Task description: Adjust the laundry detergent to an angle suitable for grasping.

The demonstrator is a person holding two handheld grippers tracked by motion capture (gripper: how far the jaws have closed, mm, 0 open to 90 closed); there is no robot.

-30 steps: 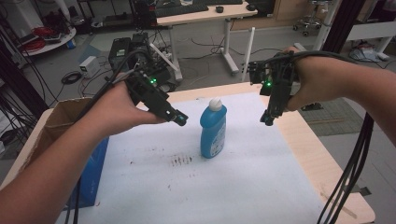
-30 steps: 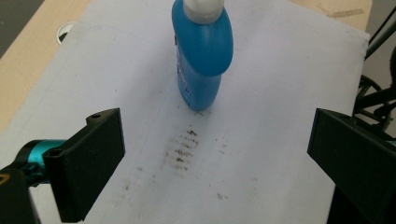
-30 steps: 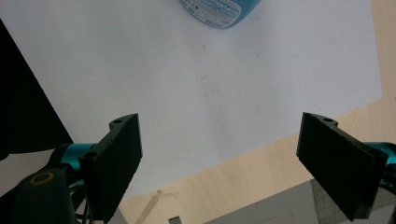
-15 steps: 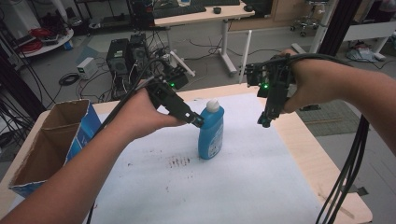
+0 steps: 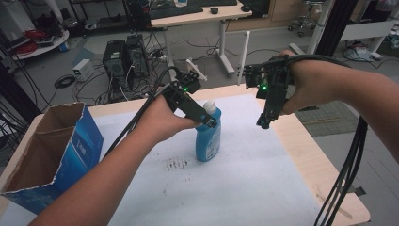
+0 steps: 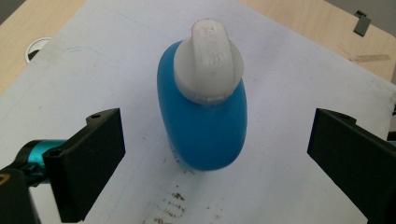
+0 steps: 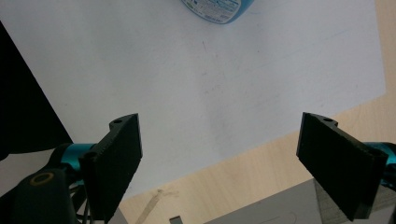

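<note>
Left gripper view: my left gripper (image 6: 217, 158) gapes wide around the upright blue bottle (image 6: 205, 121), ungrasped; my right gripper (image 5: 263, 123) hangs beside it, wide, empty.

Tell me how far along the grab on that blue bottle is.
Done: the left claw is lined up over the blue bottle, which stands upright on the white sheet. In hand: jaws open on either side, not touching it. Left: close and lift. The right claw hangs open beside it, empty.

I'm working in a lab or workshop: computer towers (image 5: 124, 59) are sitting on the floor among loose cables (image 5: 66, 81), with height-adjustable desks (image 5: 202, 16) standing behind my table (image 5: 301, 155).
</note>
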